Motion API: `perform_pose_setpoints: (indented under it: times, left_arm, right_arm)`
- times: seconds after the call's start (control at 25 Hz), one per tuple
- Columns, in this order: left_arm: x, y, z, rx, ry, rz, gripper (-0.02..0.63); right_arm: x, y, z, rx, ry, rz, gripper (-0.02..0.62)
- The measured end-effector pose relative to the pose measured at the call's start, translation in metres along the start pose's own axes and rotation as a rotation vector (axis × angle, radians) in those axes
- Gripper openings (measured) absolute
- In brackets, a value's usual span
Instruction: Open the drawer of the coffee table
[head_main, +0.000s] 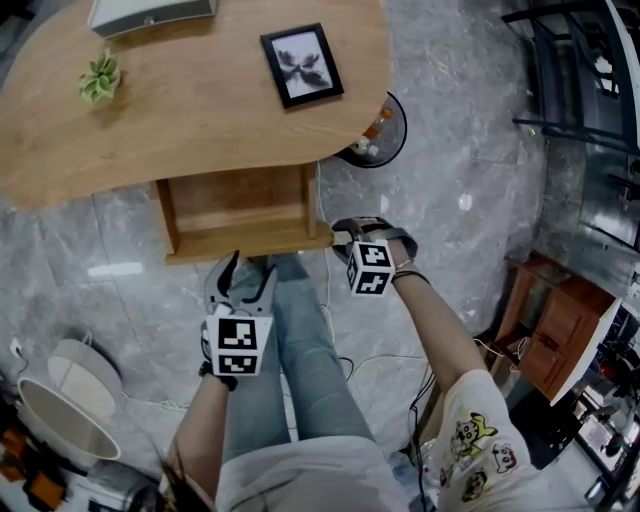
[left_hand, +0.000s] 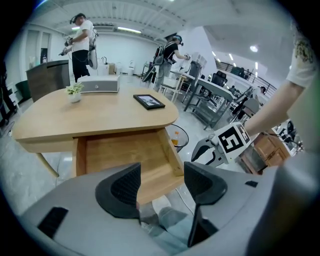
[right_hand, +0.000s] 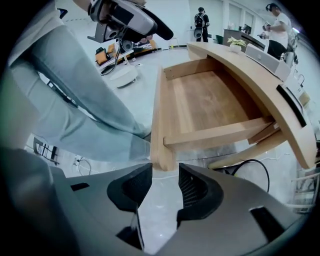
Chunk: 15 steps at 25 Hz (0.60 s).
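The wooden coffee table (head_main: 190, 110) has its drawer (head_main: 240, 215) pulled out toward me, and the drawer (left_hand: 125, 155) shows bare wood inside. My right gripper (head_main: 340, 238) hangs at the right end of the drawer's front panel (right_hand: 162, 145). In the right gripper view its jaws (right_hand: 164, 172) stand open, with the panel's corner just at the mouth of the gap and the pads not pressing on it. My left gripper (head_main: 250, 268) hovers in front of the drawer's front panel, above my knee. It is open (left_hand: 162, 175) with nothing between its fingers.
On the tabletop are a framed picture (head_main: 301, 65), a small potted plant (head_main: 100, 78) and a grey box (head_main: 150, 12). A round black dish (head_main: 378, 135) sits on the floor by the table's right end. White bins (head_main: 70, 400) stand at left, a wooden cabinet (head_main: 555, 335) at right.
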<state>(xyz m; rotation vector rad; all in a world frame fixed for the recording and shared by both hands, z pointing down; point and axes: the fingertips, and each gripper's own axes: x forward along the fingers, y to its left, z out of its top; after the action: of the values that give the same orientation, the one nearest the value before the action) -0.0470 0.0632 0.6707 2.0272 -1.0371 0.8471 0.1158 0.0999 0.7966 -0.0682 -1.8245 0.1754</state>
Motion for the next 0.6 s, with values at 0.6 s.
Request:
perform_pose_setpoints:
  times: [0.6]
  left_arm:
    - [-0.102, 0.03, 0.06, 0.011, -0.137, 0.067, 0.261]
  right_arm:
    - [-0.116, -0.019, 0.087, 0.108, -0.083, -0.172, 0.133]
